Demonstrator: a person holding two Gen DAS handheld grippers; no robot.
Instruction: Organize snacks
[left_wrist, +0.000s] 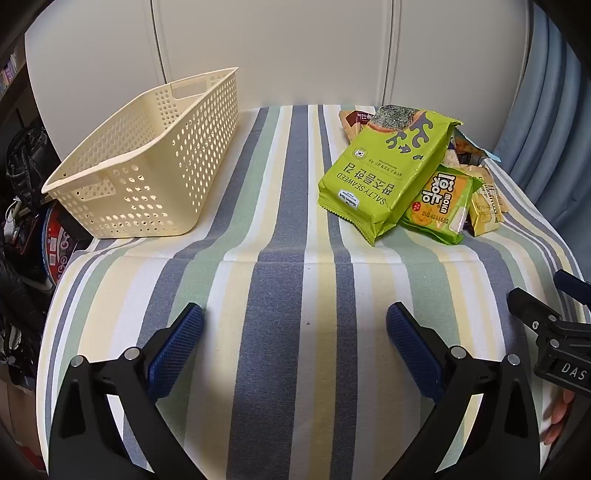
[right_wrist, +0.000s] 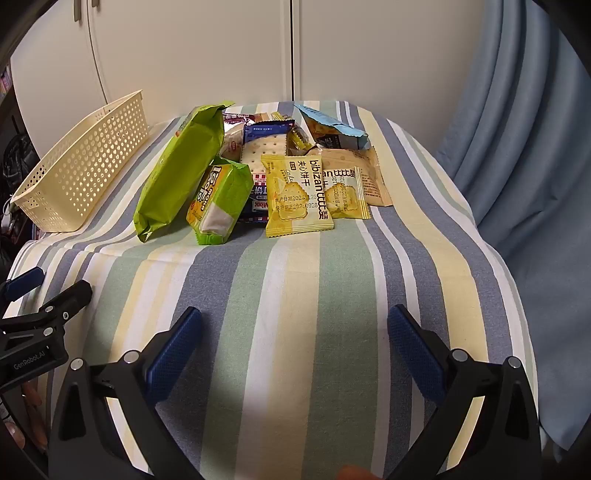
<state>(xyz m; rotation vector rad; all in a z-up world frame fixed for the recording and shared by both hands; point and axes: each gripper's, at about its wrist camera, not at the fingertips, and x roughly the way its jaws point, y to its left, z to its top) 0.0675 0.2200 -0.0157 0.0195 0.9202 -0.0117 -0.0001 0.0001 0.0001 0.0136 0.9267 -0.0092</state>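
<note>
With both our left gripper (left_wrist: 295, 321) and right gripper (right_wrist: 295, 321) spread empty, snacks (right_wrist: 266, 173) heaped at twelve o'clock, we risk toppling overlapping packets off the striped cloth (right_wrist: 332, 295) beside the basket (left_wrist: 147, 158).

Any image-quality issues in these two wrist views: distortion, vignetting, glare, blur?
Left wrist view: strong fisheye bowing of the striped cloth, dark vignette at the corners, sharp print on the seaweed packet, light shining through the basket holes. Right wrist view: same curvature and vignette, mild sheen on the yellow biscuit packet, no motion blur.
</note>
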